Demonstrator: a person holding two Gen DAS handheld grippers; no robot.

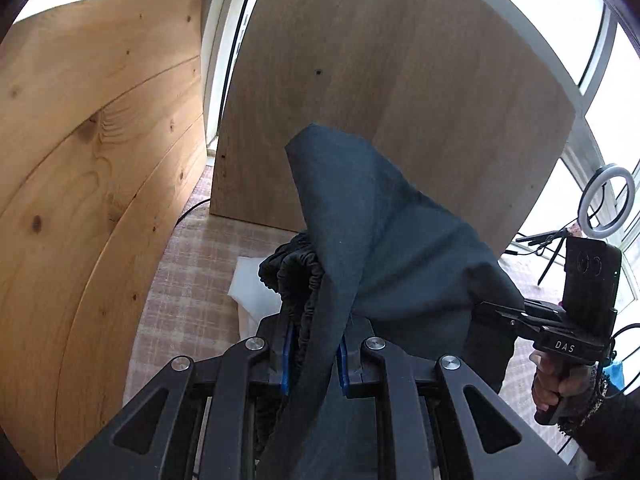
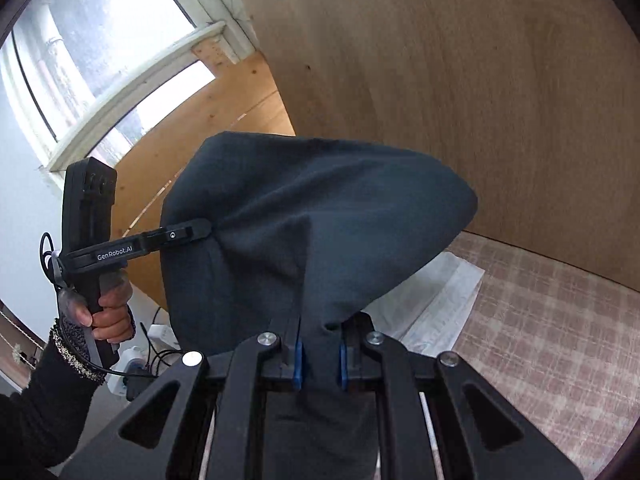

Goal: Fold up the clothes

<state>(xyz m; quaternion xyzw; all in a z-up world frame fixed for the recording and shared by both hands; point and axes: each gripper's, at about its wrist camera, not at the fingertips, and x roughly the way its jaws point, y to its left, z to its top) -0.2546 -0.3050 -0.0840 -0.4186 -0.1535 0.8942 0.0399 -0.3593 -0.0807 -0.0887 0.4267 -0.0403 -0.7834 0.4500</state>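
Left gripper (image 1: 314, 364) nearest lens, blue pads clamped on dark teal garment (image 1: 384, 240), bunched elastic waistband (image 1: 296, 280) beside left pad. Right gripper (image 2: 320, 356) likewise pinched on same garment (image 2: 320, 216). Cloth held aloft, stretched between both grippers, above checked pink cloth surface (image 2: 552, 320). White folded item (image 2: 436, 300) lies below on surface. Brown board (image 1: 400, 60) far behind; pine panel (image 1: 100, 160) left; ring light (image 1: 608, 200) far right.
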